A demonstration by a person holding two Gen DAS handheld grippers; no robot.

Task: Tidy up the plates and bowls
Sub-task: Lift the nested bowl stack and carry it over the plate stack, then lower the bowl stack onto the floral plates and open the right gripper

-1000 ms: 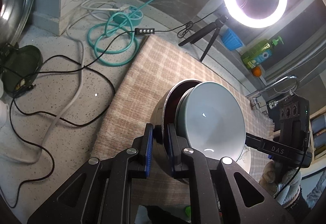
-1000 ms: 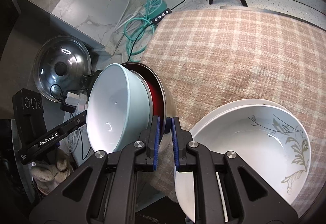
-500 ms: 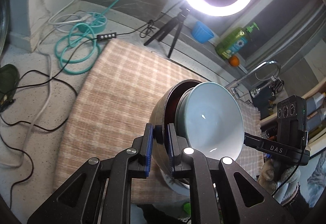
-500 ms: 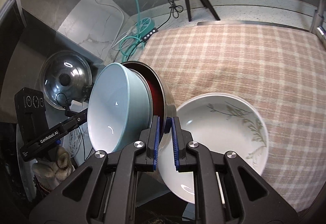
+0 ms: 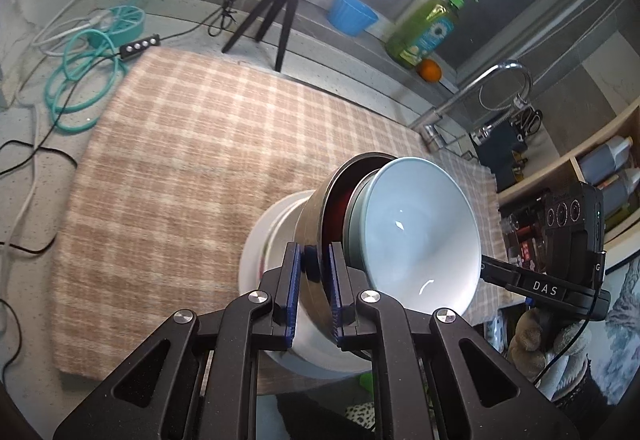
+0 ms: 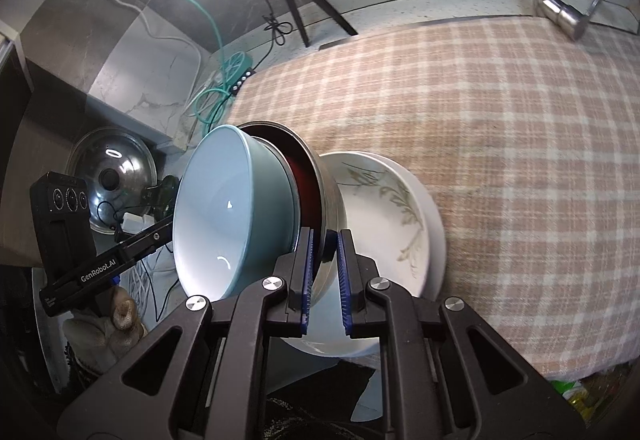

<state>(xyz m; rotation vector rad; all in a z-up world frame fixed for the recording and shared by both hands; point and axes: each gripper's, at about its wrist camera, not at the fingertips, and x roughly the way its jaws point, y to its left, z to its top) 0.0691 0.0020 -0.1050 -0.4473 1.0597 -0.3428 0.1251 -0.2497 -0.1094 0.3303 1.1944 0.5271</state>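
Both grippers clamp the rim of one steel bowl (image 5: 316, 236) from opposite sides. The left gripper (image 5: 314, 294) has its jaws closed on the rim at lower centre of its frame; the right gripper (image 6: 325, 276) likewise. A pale blue bowl (image 6: 224, 212) nests inside, tilted. Behind them, a white leaf-patterned plate (image 6: 384, 200) lies on the checked cloth (image 6: 500, 128) covering the tabletop.
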